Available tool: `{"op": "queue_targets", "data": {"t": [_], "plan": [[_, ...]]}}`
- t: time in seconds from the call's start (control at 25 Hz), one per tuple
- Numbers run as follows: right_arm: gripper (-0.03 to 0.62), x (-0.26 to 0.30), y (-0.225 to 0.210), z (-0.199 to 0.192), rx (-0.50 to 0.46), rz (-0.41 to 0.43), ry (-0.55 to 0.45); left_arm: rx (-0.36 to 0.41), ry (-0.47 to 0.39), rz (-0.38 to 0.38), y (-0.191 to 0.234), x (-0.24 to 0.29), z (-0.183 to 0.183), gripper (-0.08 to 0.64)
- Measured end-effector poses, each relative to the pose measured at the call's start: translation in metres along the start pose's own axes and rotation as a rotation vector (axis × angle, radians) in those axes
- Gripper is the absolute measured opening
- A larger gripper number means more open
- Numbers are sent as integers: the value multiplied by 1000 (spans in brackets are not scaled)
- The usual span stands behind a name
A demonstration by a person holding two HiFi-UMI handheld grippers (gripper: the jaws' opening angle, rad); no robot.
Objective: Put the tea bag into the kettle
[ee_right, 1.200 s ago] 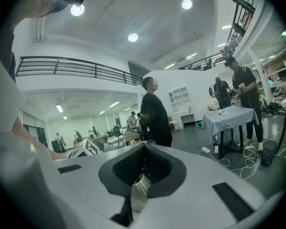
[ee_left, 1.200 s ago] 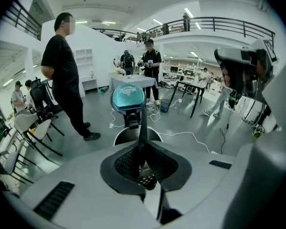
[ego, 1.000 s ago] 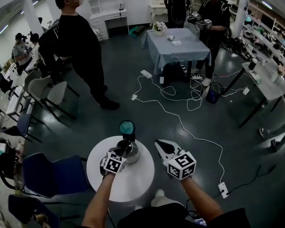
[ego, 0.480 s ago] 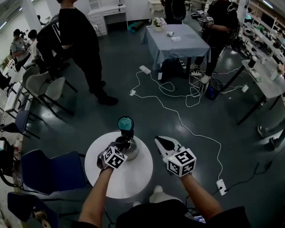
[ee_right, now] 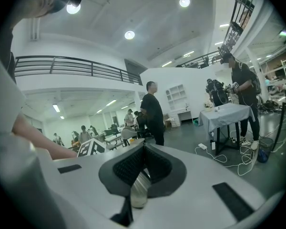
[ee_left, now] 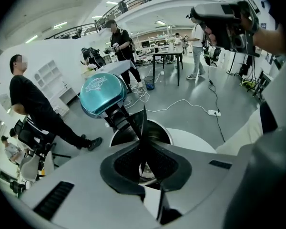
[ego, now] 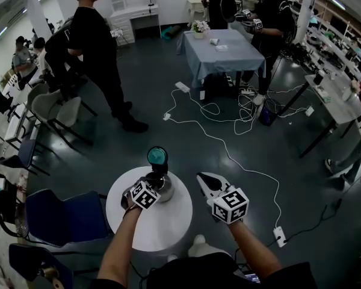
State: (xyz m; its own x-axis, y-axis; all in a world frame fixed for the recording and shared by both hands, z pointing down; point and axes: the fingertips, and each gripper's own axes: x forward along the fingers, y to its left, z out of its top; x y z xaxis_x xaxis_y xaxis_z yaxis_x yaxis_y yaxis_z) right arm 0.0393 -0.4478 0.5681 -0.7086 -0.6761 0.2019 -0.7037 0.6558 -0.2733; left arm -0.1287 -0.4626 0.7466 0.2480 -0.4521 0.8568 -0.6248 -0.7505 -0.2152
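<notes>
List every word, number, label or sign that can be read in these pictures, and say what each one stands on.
No text reads clearly in any view.
Kettle lid: a white emblem printed on the teal top, too blurred to read.
Left marker cube: black-and-white square pattern only, no letters or numbers.
Right marker cube: the same kind of pattern, no letters or numbers.
Everything farther off: too small or blurred to read.

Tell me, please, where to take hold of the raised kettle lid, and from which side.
Probably its top rim, from above: the teal lid stands raised on a dark hinge arm at the far side of the kettle, so that rim is free.
</notes>
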Motion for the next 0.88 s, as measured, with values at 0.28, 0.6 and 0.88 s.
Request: {"op": "queue_targets", "data": {"t": [0.28, 0.6, 0.88], "plan": [[17, -4, -6, -4, -4, 3, 4, 23, 45, -37, -3, 11, 1, 40], [17, -3, 0, -10, 1, 11, 18, 22, 64, -21, 3, 15, -1, 40], [17, -8, -3, -17, 4, 7, 38, -32, 17, -17, 7, 16, 1, 127]]}}
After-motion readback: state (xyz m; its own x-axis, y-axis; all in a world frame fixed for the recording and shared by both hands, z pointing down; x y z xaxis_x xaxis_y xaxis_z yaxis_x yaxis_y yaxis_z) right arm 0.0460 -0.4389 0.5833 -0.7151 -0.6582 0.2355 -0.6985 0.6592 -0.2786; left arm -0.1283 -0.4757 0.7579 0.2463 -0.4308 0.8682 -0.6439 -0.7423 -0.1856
